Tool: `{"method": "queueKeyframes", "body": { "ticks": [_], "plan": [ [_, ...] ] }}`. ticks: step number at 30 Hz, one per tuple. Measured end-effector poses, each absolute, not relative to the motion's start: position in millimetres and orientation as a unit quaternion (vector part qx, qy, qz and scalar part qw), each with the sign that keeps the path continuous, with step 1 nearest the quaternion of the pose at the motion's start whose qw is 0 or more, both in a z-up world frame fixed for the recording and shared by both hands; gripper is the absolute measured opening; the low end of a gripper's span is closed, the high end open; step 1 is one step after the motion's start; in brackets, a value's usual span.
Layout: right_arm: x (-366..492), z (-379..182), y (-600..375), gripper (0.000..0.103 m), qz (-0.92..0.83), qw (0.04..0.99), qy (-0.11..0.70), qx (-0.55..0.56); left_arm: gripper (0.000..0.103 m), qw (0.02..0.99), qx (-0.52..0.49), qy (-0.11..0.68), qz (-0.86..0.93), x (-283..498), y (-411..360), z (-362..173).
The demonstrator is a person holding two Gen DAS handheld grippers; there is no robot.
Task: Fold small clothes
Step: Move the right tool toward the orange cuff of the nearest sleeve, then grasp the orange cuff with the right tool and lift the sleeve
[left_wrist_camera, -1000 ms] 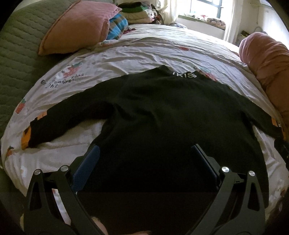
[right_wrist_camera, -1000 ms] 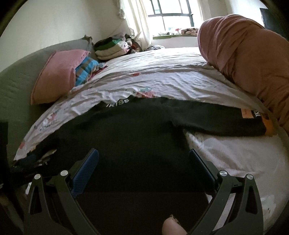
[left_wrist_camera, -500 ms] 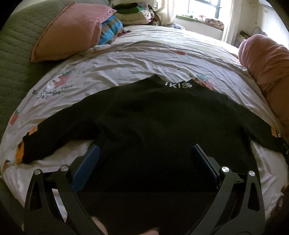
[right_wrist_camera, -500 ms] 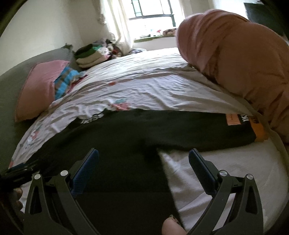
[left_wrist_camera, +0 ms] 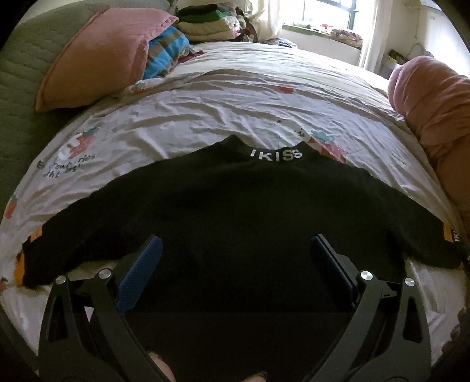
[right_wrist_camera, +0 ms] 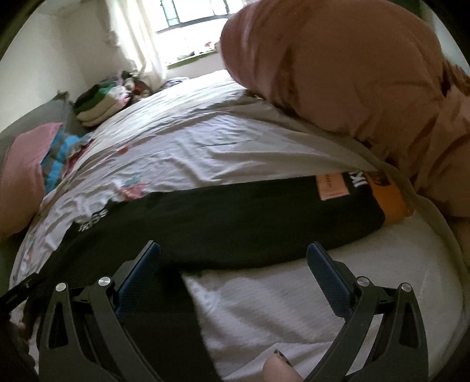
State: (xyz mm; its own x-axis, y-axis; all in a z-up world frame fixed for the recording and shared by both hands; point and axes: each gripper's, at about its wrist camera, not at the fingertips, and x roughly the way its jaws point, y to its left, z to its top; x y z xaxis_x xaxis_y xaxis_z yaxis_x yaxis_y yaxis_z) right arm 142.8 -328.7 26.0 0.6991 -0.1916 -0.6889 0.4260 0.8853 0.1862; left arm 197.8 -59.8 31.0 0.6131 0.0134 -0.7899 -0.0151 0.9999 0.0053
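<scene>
A small black long-sleeved top (left_wrist_camera: 235, 211) with white "IKISS" lettering at the collar lies flat on the bed, both sleeves spread out sideways. My left gripper (left_wrist_camera: 235, 258) is open and empty over the top's lower body. My right gripper (right_wrist_camera: 235, 264) is open and empty, above the right armpit, where the right sleeve (right_wrist_camera: 264, 217) runs off to its orange cuff (right_wrist_camera: 390, 202). The top's hem is hidden under both grippers.
The bed has a white printed sheet (left_wrist_camera: 235, 97). A pink pillow (left_wrist_camera: 100, 58) and a striped blue cloth (left_wrist_camera: 164, 55) lie far left, folded clothes (left_wrist_camera: 211, 20) at the back. A rolled pink duvet (right_wrist_camera: 352, 73) lies close along the right sleeve.
The left gripper has shifted left across the top and slightly forward. The right gripper has swung right from the top's body to the right sleeve and bare sheet. Both stayed open.
</scene>
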Motion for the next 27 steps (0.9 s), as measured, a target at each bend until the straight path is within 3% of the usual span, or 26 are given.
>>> {"method": "queueKeyframes", "body": {
  "ticks": [15, 24, 26, 27],
  "plan": [
    [145.8, -20.1, -414.5, 0.099, -0.271, 0.833, 0.394, 0.279, 0.094, 0.884, 0.020, 0.468, -0.012, 231.3, -87.6, -3.1],
    [147.9, -40.2, -475.6, 0.099, -0.296, 0.809, 0.362, 0.355, 0.094, 0.889, 0.014, 0.458, -0.020, 236.6, -77.0, -18.3],
    [150.3, -41.2, -484.7, 0.096, -0.298, 0.814, 0.337, 0.367, 0.094, 0.889, 0.010, 0.457, -0.017, 238.2, -69.8, -18.9],
    [151.3, -41.9, -487.6, 0.085, -0.299, 0.817, 0.328, 0.369, 0.094, 0.889, 0.006, 0.457, -0.013, 240.1, -63.8, -18.8]
  ]
}}
